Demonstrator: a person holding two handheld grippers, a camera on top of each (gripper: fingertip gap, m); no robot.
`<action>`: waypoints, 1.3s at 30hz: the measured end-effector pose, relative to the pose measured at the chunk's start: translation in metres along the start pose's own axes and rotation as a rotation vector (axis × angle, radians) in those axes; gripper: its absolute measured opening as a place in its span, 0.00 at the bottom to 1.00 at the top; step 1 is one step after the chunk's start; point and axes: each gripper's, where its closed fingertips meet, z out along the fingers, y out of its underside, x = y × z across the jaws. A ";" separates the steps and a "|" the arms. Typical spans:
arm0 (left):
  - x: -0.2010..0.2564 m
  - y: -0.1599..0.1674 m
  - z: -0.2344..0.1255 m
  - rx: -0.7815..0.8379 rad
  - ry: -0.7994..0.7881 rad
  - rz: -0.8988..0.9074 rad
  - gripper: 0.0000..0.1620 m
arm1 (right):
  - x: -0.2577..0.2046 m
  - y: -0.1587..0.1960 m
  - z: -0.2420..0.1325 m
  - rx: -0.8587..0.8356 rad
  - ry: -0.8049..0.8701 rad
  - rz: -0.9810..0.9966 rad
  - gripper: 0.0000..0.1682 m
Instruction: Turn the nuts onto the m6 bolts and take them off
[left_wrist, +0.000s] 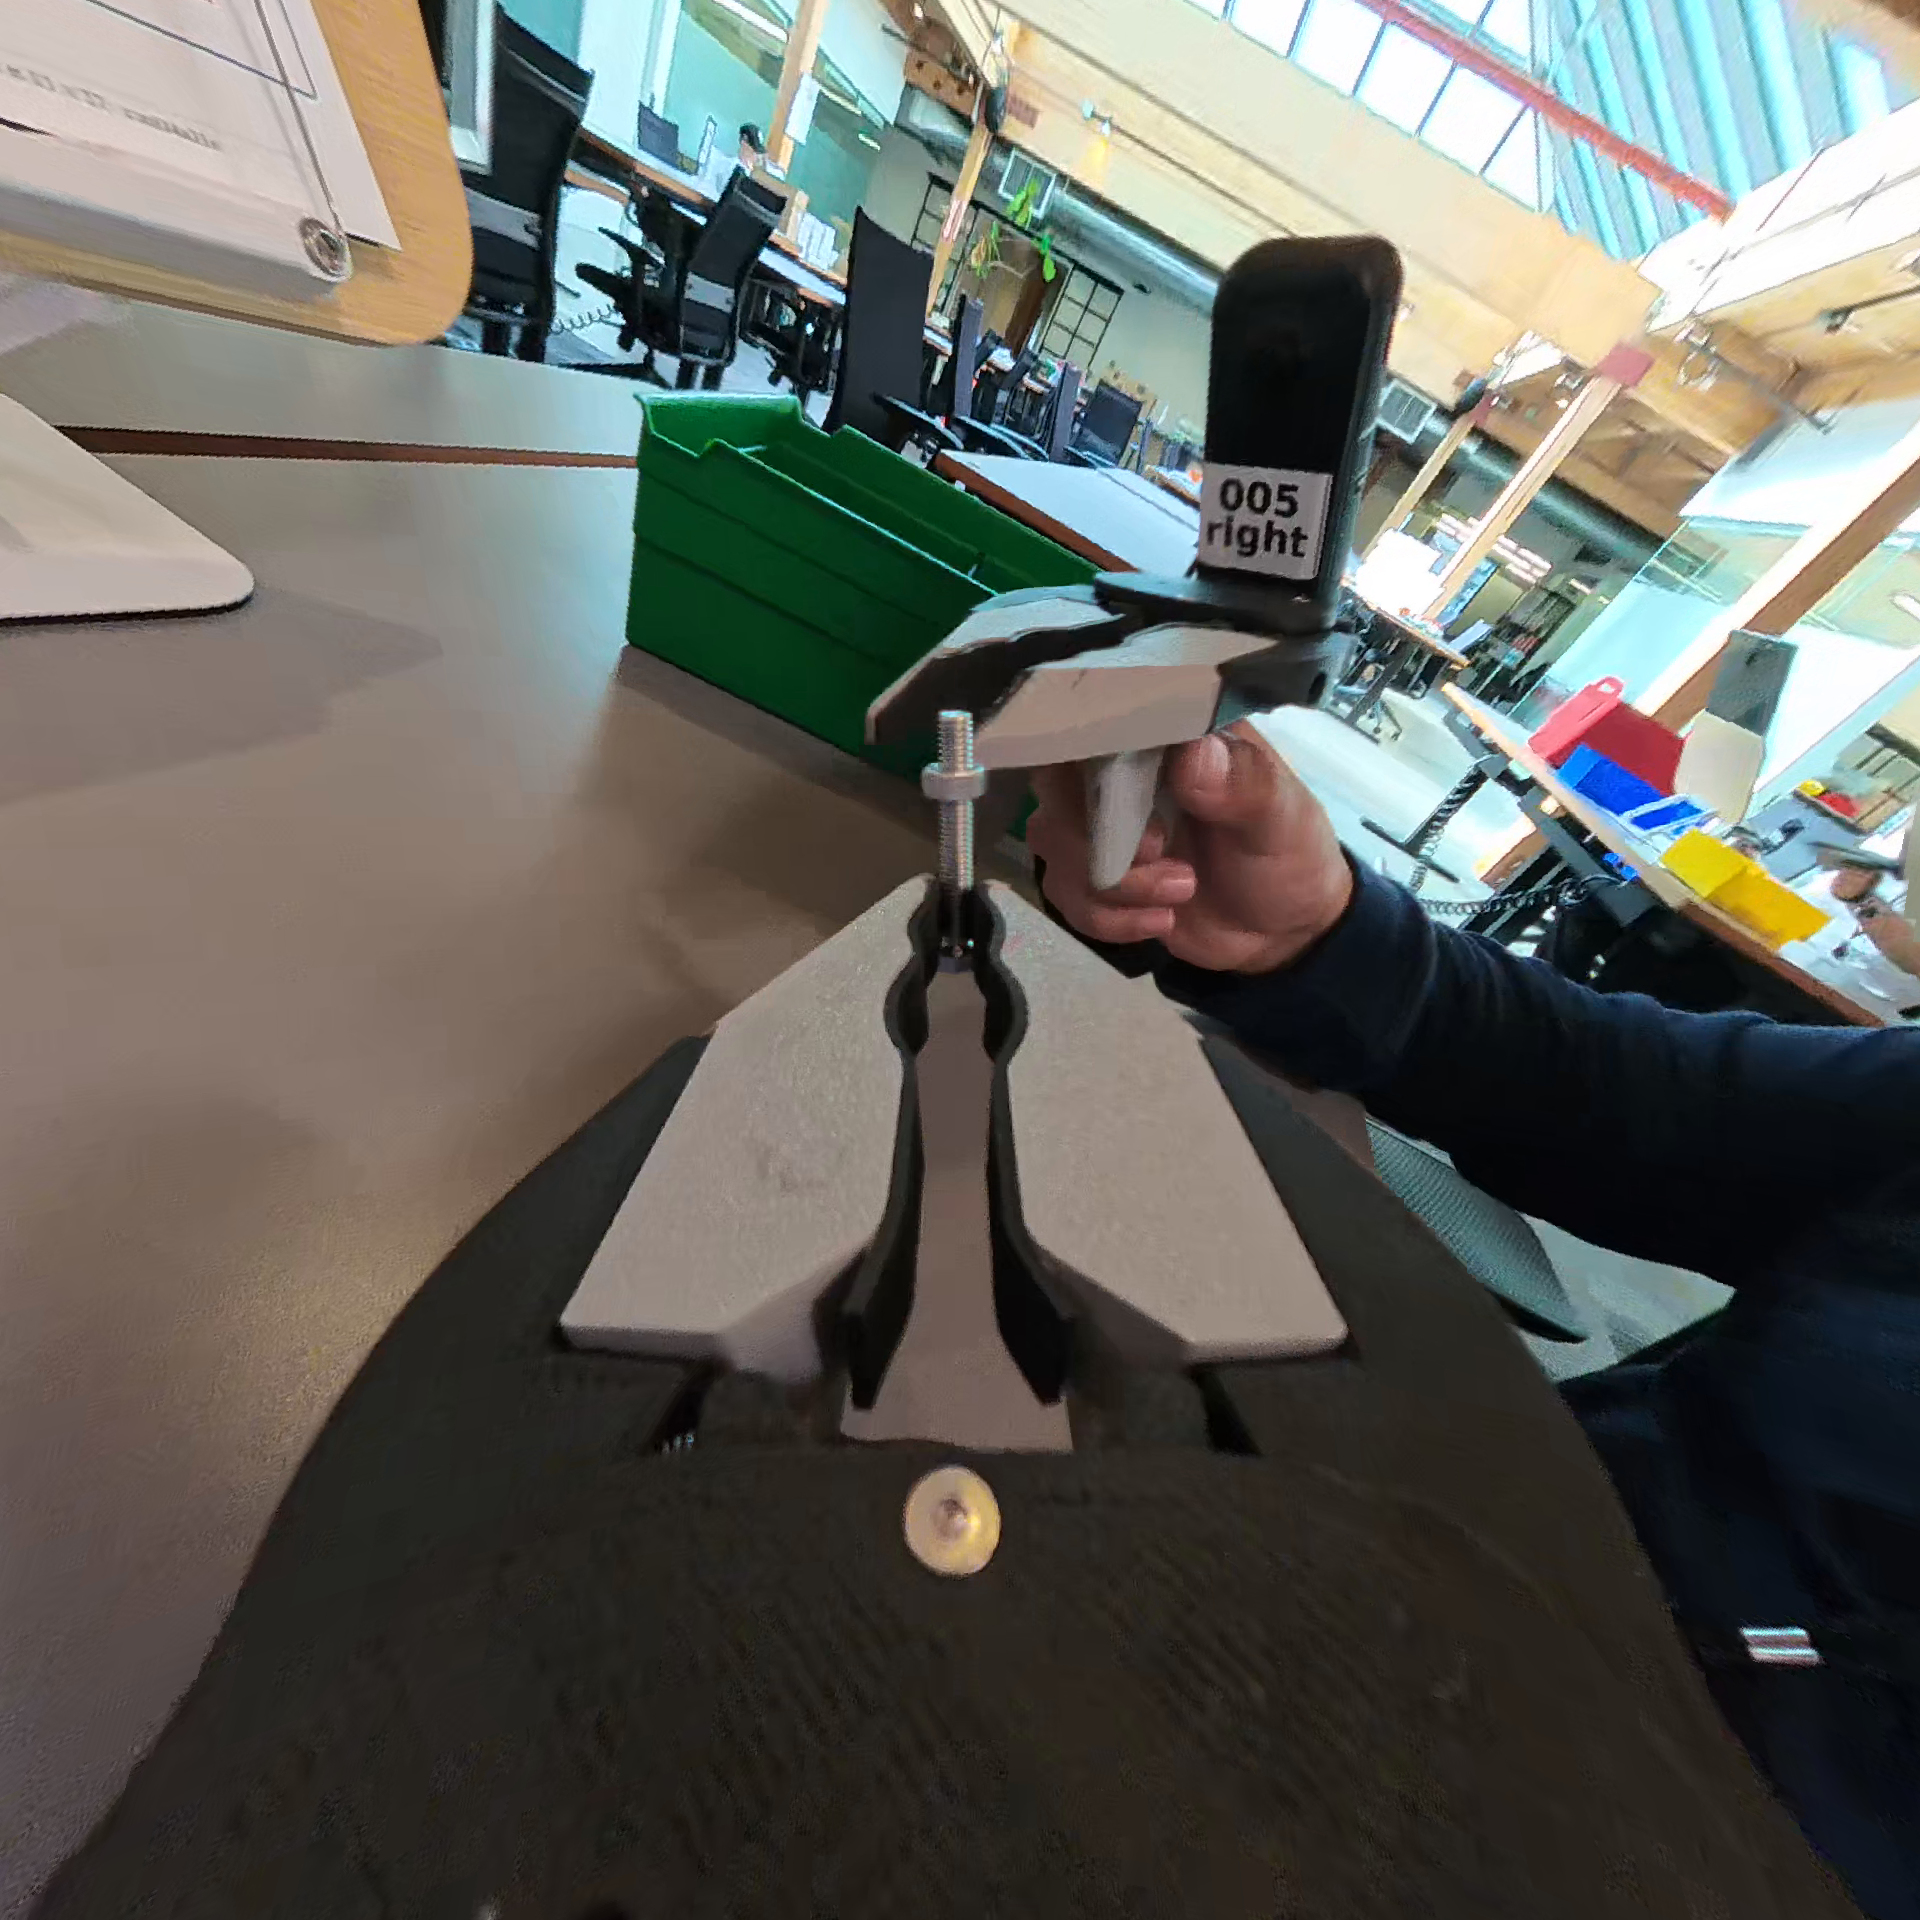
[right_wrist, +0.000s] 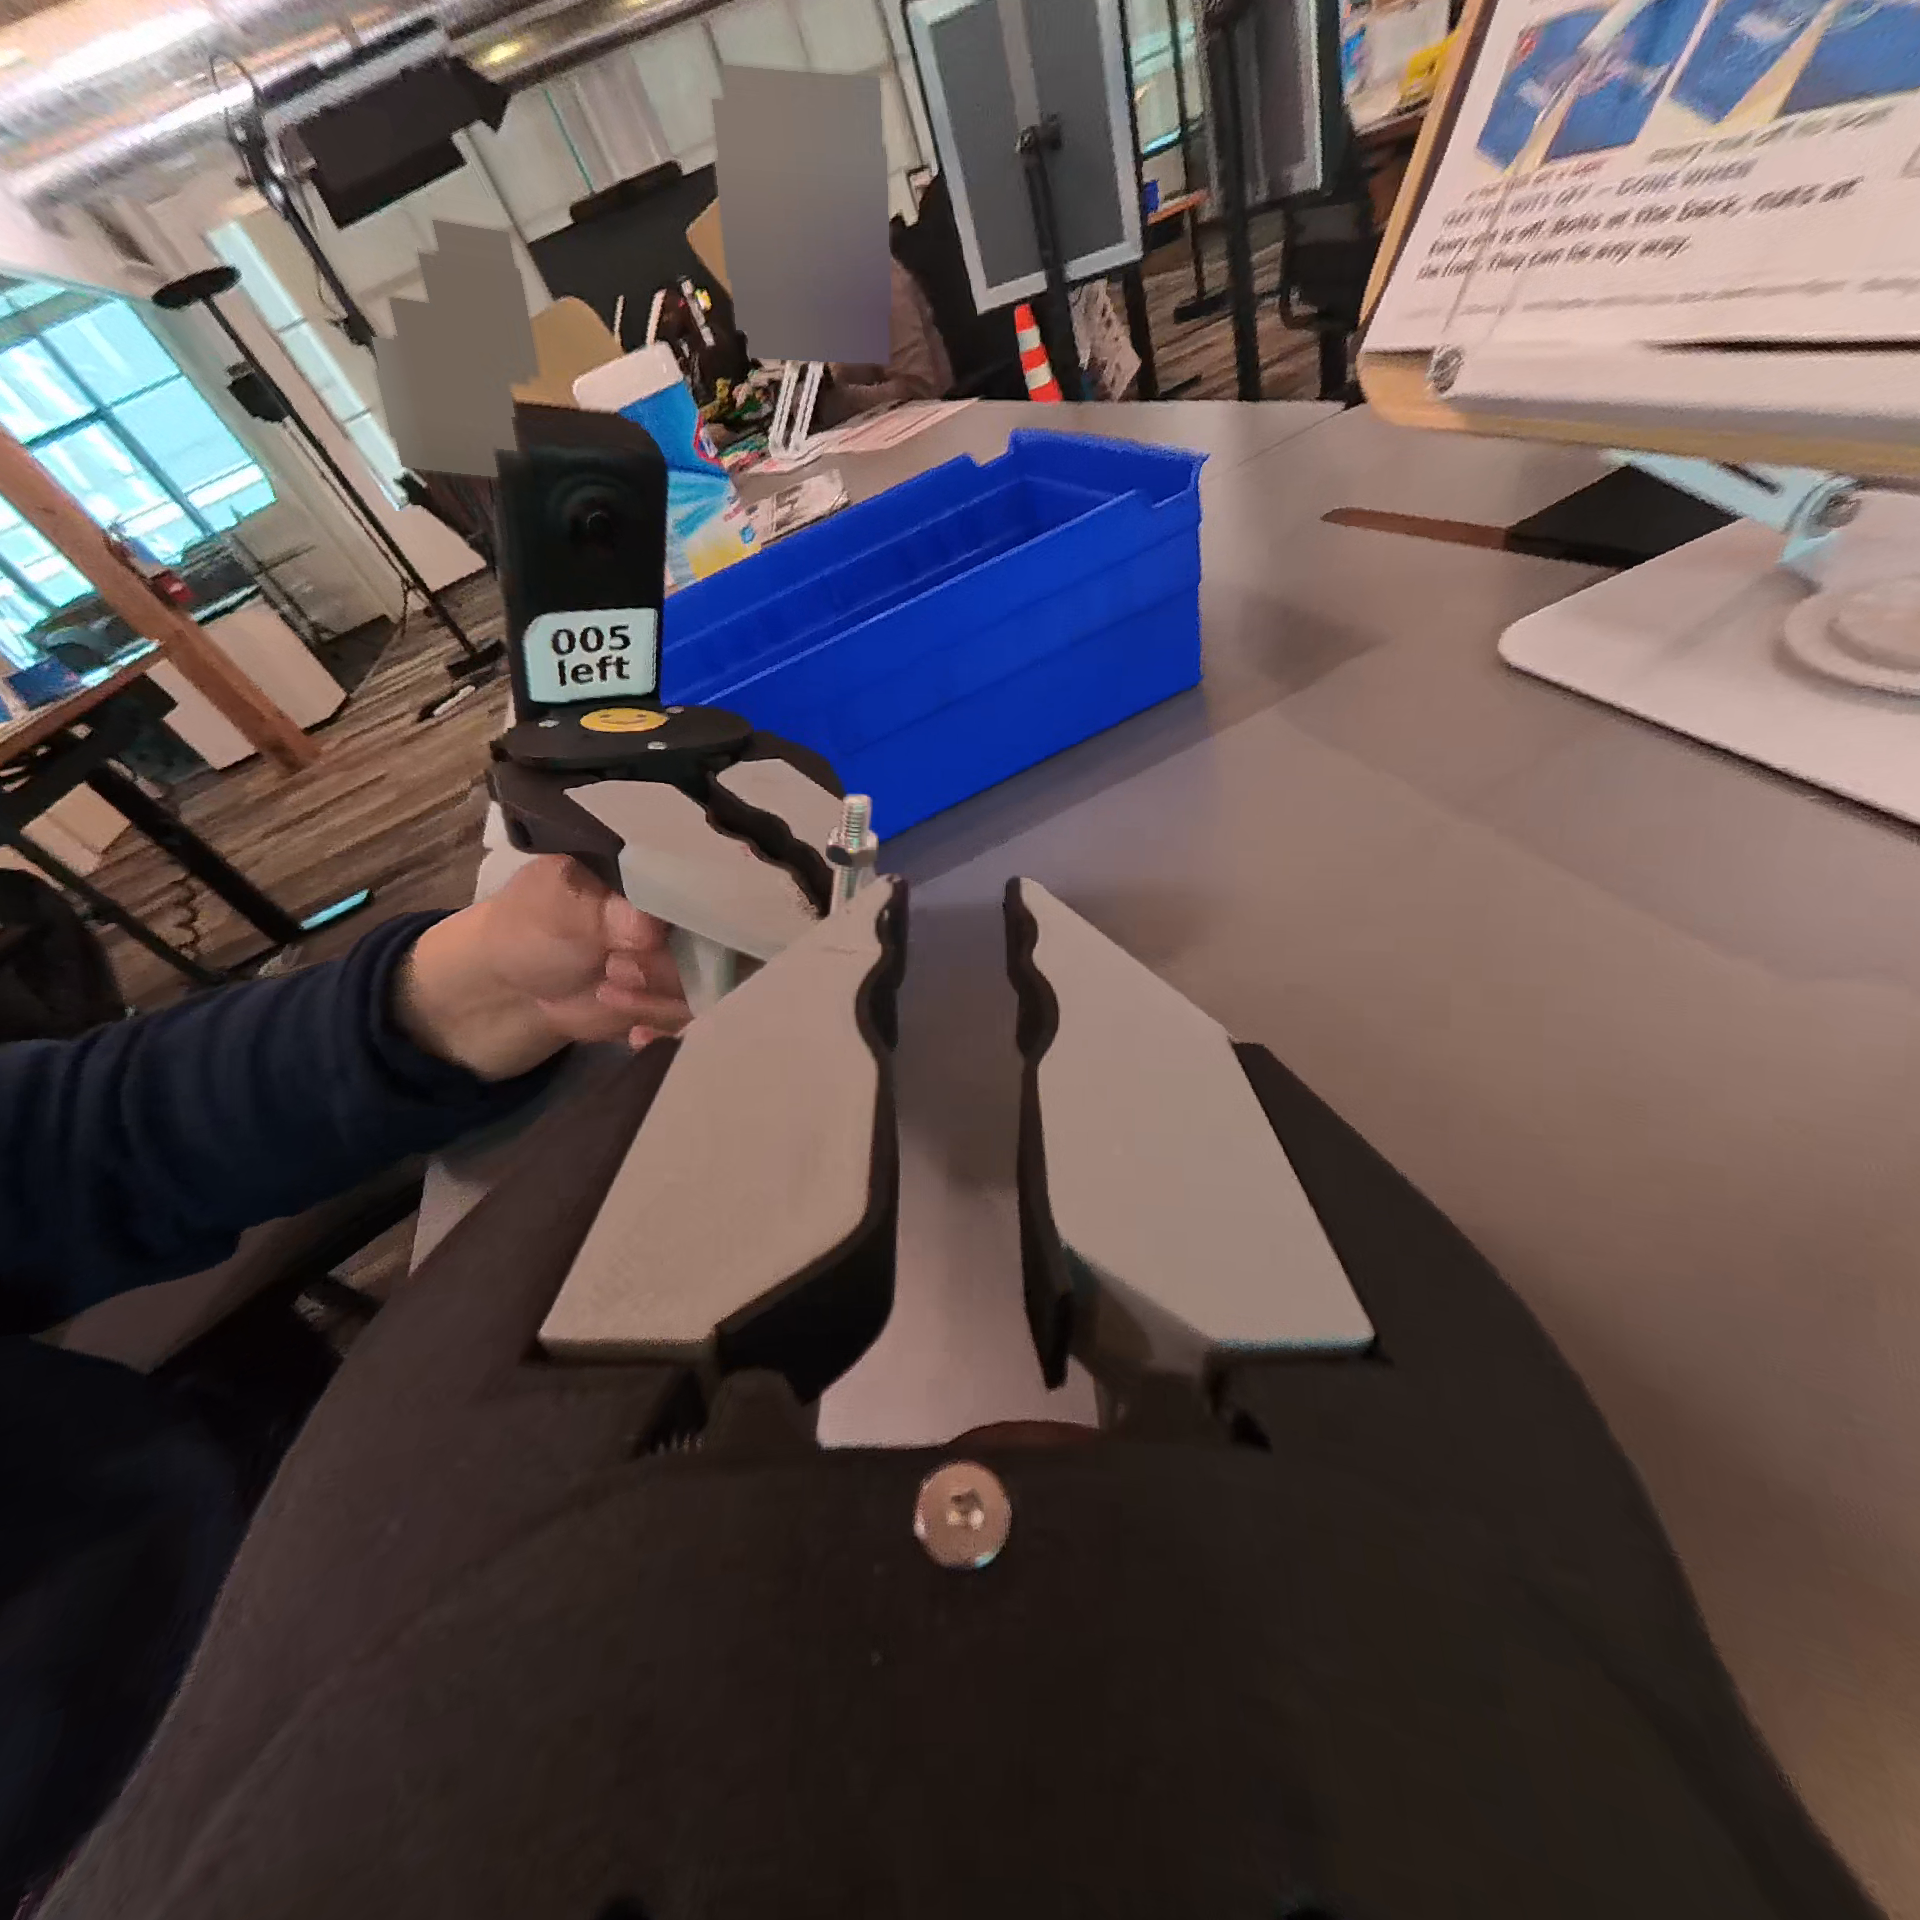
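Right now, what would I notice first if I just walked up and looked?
Probably the shiny bolt standing straight up, pinched at its bottom end by the left hand-held gripper, with a nut partway down its thread. The right hand-held gripper is open beside it. After that, the bright bins on the grey table: a green bin behind the bolt and a blue bin on the other side.

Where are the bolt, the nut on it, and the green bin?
bolt (left_wrist: 957, 844): left wrist view, on its threaded shaft below the nut.
nut (left_wrist: 949, 777): left wrist view, on its side face.
green bin (left_wrist: 769, 582): left wrist view, on its near outer wall.
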 end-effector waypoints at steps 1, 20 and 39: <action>-0.002 0.000 0.000 0.001 -0.009 0.002 0.02 | -0.003 -0.002 -0.001 0.010 -0.021 0.002 0.10; 0.001 0.002 0.007 -0.005 -0.055 0.099 0.02 | -0.031 -0.001 0.009 0.027 -0.167 0.069 0.14; 0.006 0.005 0.015 -0.021 -0.077 0.141 0.02 | -0.035 0.001 0.018 0.015 -0.183 0.083 0.19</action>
